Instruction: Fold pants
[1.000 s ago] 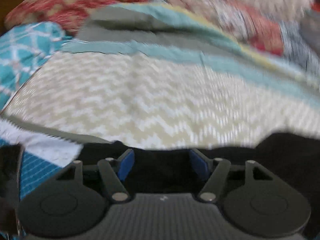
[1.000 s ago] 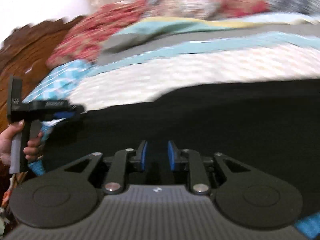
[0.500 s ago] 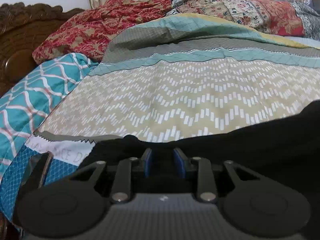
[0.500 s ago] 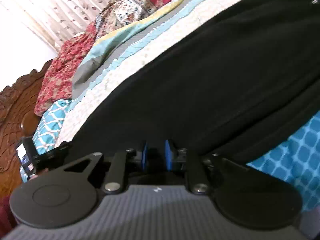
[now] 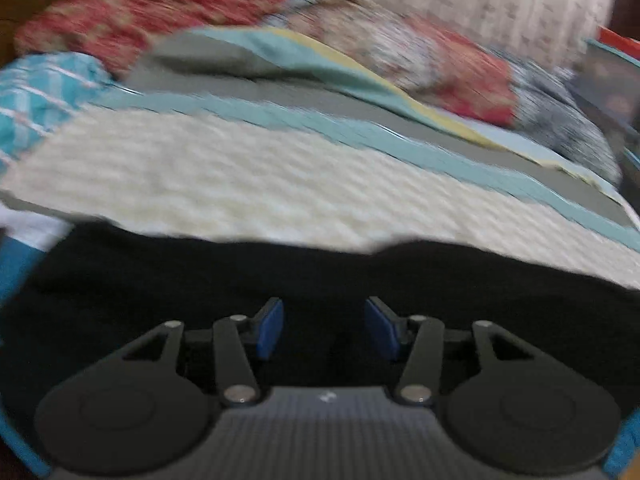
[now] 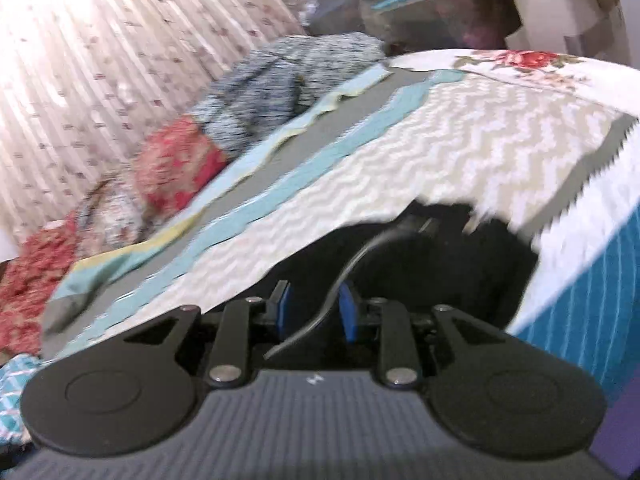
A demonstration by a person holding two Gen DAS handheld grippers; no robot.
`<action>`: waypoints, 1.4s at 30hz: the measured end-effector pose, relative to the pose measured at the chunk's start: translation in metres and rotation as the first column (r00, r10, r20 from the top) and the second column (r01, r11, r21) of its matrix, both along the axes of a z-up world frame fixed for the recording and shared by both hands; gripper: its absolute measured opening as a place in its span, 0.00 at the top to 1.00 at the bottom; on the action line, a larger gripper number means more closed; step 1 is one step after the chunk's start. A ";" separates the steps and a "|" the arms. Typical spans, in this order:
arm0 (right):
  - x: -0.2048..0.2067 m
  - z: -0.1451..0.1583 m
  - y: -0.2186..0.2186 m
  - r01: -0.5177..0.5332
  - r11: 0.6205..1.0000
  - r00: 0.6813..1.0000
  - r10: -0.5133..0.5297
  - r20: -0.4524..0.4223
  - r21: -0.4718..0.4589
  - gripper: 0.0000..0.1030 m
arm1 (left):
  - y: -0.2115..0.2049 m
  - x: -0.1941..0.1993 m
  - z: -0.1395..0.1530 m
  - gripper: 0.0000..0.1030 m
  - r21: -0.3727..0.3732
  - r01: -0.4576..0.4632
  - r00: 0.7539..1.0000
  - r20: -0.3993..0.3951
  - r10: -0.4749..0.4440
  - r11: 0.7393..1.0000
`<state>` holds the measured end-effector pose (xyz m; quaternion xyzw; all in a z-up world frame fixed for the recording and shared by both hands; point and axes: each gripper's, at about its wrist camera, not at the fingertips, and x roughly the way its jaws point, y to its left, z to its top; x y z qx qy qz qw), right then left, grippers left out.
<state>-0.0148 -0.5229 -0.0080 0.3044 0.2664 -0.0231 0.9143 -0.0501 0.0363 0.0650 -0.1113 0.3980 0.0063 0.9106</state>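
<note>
A: How do your jaws stand?

B: My left gripper [image 5: 324,330] is released; its jaws have just been opening, and the blue pads [image 5: 270,330] stand apart over the black pants [image 5: 160,300], pressing nothing. My right gripper [image 6: 316,312] has its pads closer together. Dark cloth and a dark strap [image 6: 352,264] pass between them, but I cannot tell if they really pinch it.

A: Where are the pants?

B: They lie on the bed, directly under both grippers. At 12 o'clock from my left jaws the zigzag blanket [image 5: 240,184] begins, and further at 11 o'clock is a red pillow [image 5: 132,12].
</note>
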 end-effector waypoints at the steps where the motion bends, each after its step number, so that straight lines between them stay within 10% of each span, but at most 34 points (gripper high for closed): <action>1: 0.008 -0.008 -0.014 0.004 1.000 1.000 -0.003 -0.023 0.017 0.77 | -0.014 0.001 -0.003 0.54 -0.013 0.036 0.999 -0.013 -0.036 0.999; 3: 0.021 -0.019 -0.027 0.068 0.998 0.995 -0.068 -0.079 0.003 1.00 | -0.039 0.004 -0.011 0.54 -0.020 0.097 0.994 -0.048 -0.098 0.995; 14: 0.004 -0.035 -0.056 0.177 0.973 0.984 -0.171 -0.049 0.150 1.00 | -0.071 0.009 -0.037 0.53 0.021 0.156 0.980 -0.129 -0.152 0.987; 17: -0.020 -0.026 -0.053 0.194 0.962 0.980 -0.198 0.005 0.193 0.89 | -0.069 0.010 -0.033 0.53 0.011 0.153 0.979 -0.136 -0.150 0.988; 20: -0.068 -0.016 -0.060 0.243 0.939 0.956 -0.274 0.101 0.241 0.55 | -0.067 0.006 -0.027 0.49 -0.018 0.152 0.980 -0.128 -0.154 0.988; 26: -0.129 -0.028 -0.068 0.273 0.893 0.928 -0.343 0.147 0.358 0.38 | -0.065 -0.006 -0.008 0.47 -0.070 0.190 0.976 -0.093 -0.196 0.979; 33: -0.104 -0.050 -0.076 0.281 0.854 0.934 -0.348 0.080 0.439 0.38 | -0.063 -0.012 0.010 0.42 -0.115 0.192 0.979 -0.053 -0.199 0.975; 42: -0.064 -0.037 -0.058 0.271 0.923 0.953 -0.298 0.060 0.274 0.38 | -0.049 -0.011 -0.001 0.41 -0.146 0.127 0.983 -0.112 -0.144 0.981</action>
